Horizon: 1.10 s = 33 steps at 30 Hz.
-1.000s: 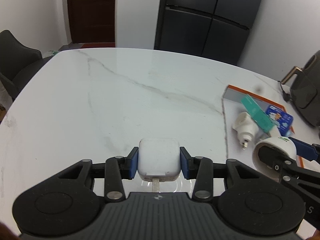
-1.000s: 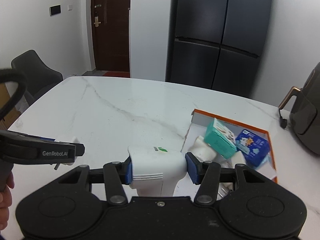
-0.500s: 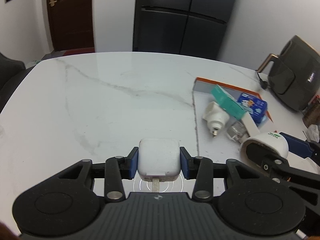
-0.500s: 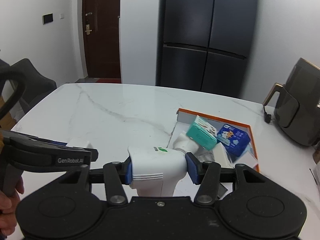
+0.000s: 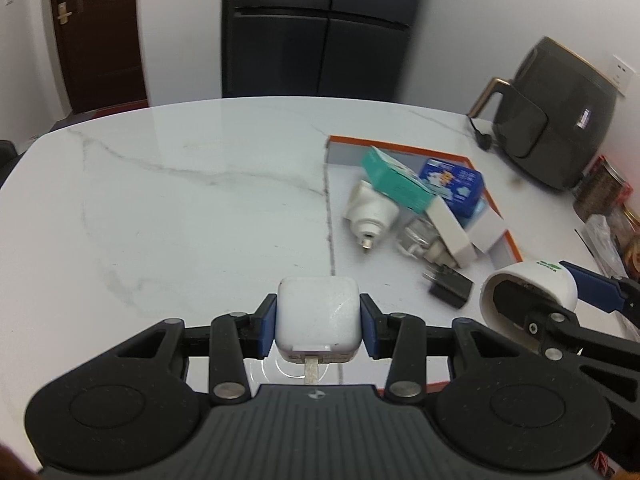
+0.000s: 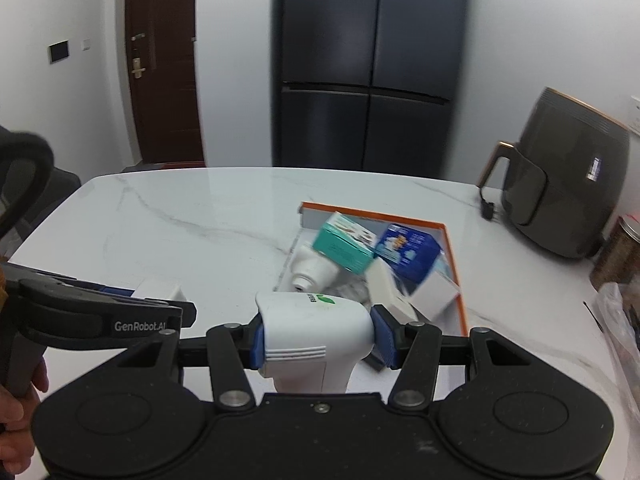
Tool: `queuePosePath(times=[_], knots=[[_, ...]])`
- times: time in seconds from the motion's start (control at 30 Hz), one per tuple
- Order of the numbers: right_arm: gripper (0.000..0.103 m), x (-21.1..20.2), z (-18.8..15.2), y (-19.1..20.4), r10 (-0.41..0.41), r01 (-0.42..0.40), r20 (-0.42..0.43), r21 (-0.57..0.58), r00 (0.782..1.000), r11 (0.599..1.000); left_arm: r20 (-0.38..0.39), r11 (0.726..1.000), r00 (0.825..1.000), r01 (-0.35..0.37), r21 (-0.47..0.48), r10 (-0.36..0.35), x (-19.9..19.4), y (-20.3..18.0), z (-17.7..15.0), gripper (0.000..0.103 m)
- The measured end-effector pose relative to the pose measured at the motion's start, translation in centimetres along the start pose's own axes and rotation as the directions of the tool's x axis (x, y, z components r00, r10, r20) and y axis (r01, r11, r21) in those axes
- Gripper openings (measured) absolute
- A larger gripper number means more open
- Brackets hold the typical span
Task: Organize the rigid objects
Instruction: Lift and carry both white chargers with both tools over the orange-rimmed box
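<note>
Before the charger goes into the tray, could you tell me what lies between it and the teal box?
In the left wrist view, bare tray floor and the white plug lie between the charger and the teal box.

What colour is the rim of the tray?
Orange, on the tray, clearest in the right wrist view.

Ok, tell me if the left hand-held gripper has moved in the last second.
Yes. The left hand-held gripper has swung right, toward the tray: the tray now sits nearer the centre of its view.

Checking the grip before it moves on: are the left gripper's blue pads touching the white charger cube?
Touching. In the left wrist view both blue pads press flat against the white charger cube held by the left gripper, no gap visible.
</note>
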State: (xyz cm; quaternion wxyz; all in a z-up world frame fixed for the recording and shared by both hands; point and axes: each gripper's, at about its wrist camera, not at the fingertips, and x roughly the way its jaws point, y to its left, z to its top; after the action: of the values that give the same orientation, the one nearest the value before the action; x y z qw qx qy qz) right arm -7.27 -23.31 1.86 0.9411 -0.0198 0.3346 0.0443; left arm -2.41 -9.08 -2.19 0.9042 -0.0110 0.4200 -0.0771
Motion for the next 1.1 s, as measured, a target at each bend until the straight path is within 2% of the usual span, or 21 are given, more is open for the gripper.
queuePosePath(times=[0.57,1.1], knots=[[0.063,-2.1,-1.6,-5.3,-0.093,0.093,-0.003,0.079,0.996,0.993,-0.009,0.994,0.997,0.074,0.086,-0.074,0.3,-5.7,-0.2,0.042],[0.063,-2.6,-1.8,-7.4,-0.116,0.115,0.002,0.103,0.993,0.988,-0.015,0.989,0.995,0.096,0.113,-0.095,0.8,-8.2,-0.5,0.042]])
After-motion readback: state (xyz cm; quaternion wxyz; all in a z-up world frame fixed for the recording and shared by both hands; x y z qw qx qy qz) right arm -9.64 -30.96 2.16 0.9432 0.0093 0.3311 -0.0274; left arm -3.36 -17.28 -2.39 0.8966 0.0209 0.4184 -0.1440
